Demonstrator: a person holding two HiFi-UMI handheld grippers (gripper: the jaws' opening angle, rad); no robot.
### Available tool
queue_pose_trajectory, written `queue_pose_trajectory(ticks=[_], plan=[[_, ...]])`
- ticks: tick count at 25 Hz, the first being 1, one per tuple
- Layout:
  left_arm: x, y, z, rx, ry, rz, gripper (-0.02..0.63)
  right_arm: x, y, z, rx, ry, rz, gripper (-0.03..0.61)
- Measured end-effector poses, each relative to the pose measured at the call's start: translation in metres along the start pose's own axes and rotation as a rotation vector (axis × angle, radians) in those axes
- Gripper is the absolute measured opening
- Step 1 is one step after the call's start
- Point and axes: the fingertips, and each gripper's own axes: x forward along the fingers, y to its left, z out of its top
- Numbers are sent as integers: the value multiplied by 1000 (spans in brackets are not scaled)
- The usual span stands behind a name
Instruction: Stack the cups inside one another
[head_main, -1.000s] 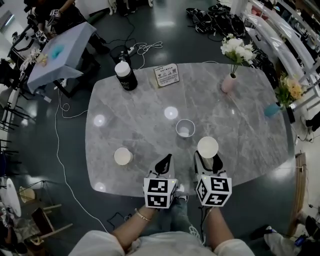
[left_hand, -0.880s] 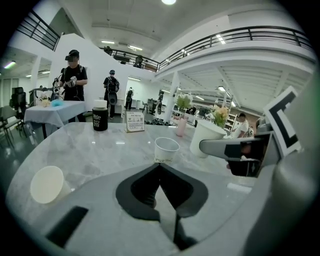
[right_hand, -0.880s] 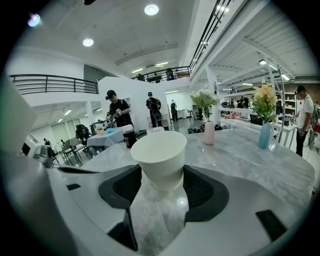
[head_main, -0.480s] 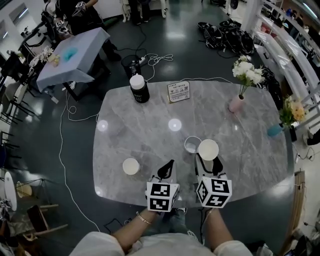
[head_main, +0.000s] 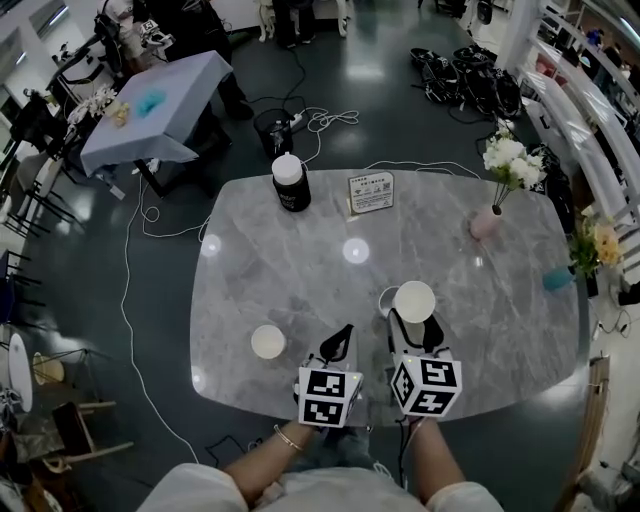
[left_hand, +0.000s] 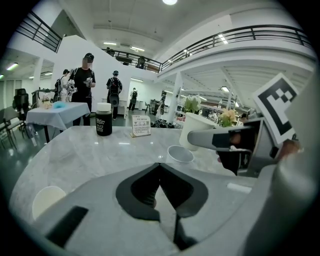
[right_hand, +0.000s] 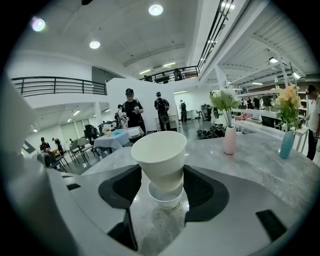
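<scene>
nesting of the first pair is the step in hand. at the left of the grey marble table (head_main: 300, 250), a cream paper cup (head_main: 267, 341) stands alone, untouched. near it my left gripper (head_main: 340, 338) hovers, jaws pressed together on nothing. my right gripper (head_main: 414, 318) clamps a white paper cup (head_main: 414, 300) upright, its base right over the mouth of a second white paper cup (right_hand: 165, 199) standing on the table. next, i judge, a straight, centred lowering, then release.
</scene>
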Motion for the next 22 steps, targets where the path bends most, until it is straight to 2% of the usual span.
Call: queue_pose_trajectory(ticks=[15,22], plan=[[9,16,-17,-34,39,29,-5,20,3,-20,-5,53,24,235],[9,17,-15,-49,28,38,-5,24,5,-26,-21,70,27,235]])
